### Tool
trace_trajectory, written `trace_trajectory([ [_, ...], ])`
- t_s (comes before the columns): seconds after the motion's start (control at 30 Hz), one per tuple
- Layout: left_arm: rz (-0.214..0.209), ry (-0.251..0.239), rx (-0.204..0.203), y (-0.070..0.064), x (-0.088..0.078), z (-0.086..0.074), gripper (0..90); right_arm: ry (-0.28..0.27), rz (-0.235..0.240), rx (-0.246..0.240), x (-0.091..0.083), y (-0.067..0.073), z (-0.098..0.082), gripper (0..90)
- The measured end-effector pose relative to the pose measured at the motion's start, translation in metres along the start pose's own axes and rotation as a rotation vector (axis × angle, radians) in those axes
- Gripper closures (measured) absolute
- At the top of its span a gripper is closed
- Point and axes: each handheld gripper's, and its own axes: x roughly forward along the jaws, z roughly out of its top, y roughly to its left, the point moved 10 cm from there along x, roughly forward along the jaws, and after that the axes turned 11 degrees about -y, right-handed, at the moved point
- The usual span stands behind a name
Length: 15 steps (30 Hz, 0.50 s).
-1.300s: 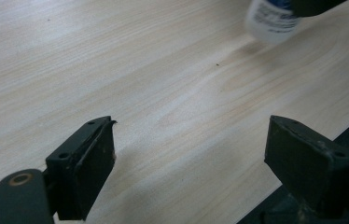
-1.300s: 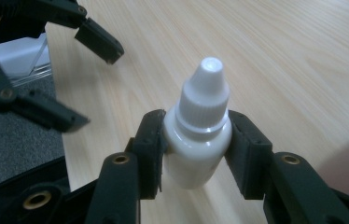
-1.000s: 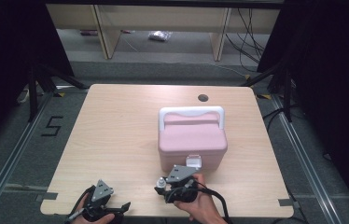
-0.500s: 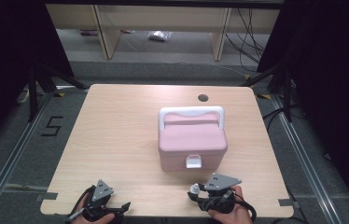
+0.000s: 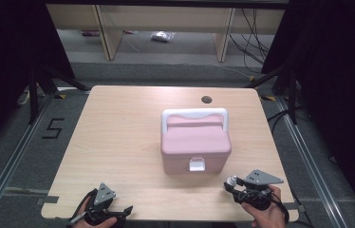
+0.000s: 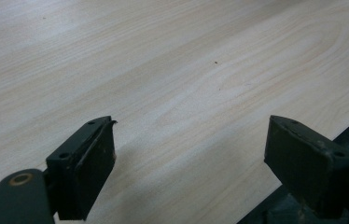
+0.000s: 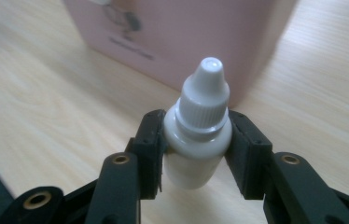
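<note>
a person's right gripper [image 7: 196, 154] clamps a small white dropper bottle [image 7: 196, 140] at the near right of a light wooden table [image 5: 118, 142]; the two black pads press on the bottle's body from either side, just below its ribbed cap; in the right gripper view the bottle's long axis runs along the jaws, its capped tip pointing away from the hand and toward the pink box [image 7: 186, 37] just beyond it; seen from the high view the bottle [image 5: 232, 182] juts from the right gripper [image 5: 235, 184] toward the left, its tip aimed roughly at the near right corner of the pink box [image 5: 194, 147], close to it but apart; at the near left edge of the table the left gripper [image 5: 118, 211] is held low in the person's other hand, its jaws wide apart with only bare wood grain between them in the left gripper view [image 6: 191, 158]; farther in, the pink box sits closed near the middle of the table, white latch facing the person, white handle [image 5: 194, 116] at its far side; beyond it a round hole [image 5: 207, 99] marks the table's far edge.
</note>
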Motion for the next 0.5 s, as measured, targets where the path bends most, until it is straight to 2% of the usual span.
trace_trajectory([
  [0.07, 0.001, -0.007, -0.001, -0.001, 0.0, 0.001, 15.7, 0.002, -0.023, 0.032, 0.0, -0.007, -0.002, 60.4],
  [0.1, 0.007, -0.012, 0.004, 0.0, 0.001, 0.001, 15.7, 0.004, -0.038, 0.023, -0.001, -0.014, -0.002, 60.4],
  [0.13, -0.006, -0.001, 0.01, -0.001, 0.0, 0.0, 15.7, 0.008, -0.05, 0.019, -0.001, -0.019, -0.003, 60.5],
  [0.2, -0.007, -0.005, -0.002, -0.001, 0.0, 0.001, 15.7, 0.014, -0.077, 0.035, -0.002, -0.028, -0.004, 60.4],
  [0.23, 0.0, -0.006, -0.001, -0.001, 0.0, 0.001, 15.7, 0.019, -0.105, 0.073, -0.003, -0.035, -0.004, 60.4],
  [0.27, 0.006, -0.019, -0.008, -0.001, 0.002, 0.001, 15.7, 0.019, -0.105, 0.073, -0.003, -0.035, -0.004, 60.4],
  [0.3, -0.008, -0.002, -0.009, -0.002, 0.0, 0.0, 15.7, 0.006, -0.101, 0.024, -0.001, -0.045, -0.002, 60.4],
  [0.33, -0.008, -0.007, -0.006, -0.003, 0.001, 0.0, 15.7, 0.027, -0.129, 0.072, -0.002, -0.047, -0.005, 60.4],
  [0.37, -0.002, -0.021, -0.018, -0.003, 0.002, 0.001, 15.7, 0.014, -0.129, 0.042, -0.001, -0.056, -0.004, 60.4],
  [0.4, -0.009, -0.011, -0.011, -0.003, 0.001, 0.001, 15.7, 0.006, -0.156, 0.041, -0.001, -0.064, -0.004, 60.4],
  [0.43, -0.004, -0.028, -0.017, -0.004, 0.002, 0.003, 15.7, 0.006, -0.17, 0.029, -0.001, -0.071, -0.004, 60.4],
  [0.47, -0.006, -0.019, -0.005, -0.003, 0.001, 0.002, 15.7, 0.008, -0.19, 0.028, -0.001, -0.078, -0.005, 60.4],
  [0.5, -0.01, -0.009, 0.004, -0.003, 0.0, 0.001, 15.7, 0.012, -0.187, 0.058, 0.0, -0.081, -0.006, 60.4],
])
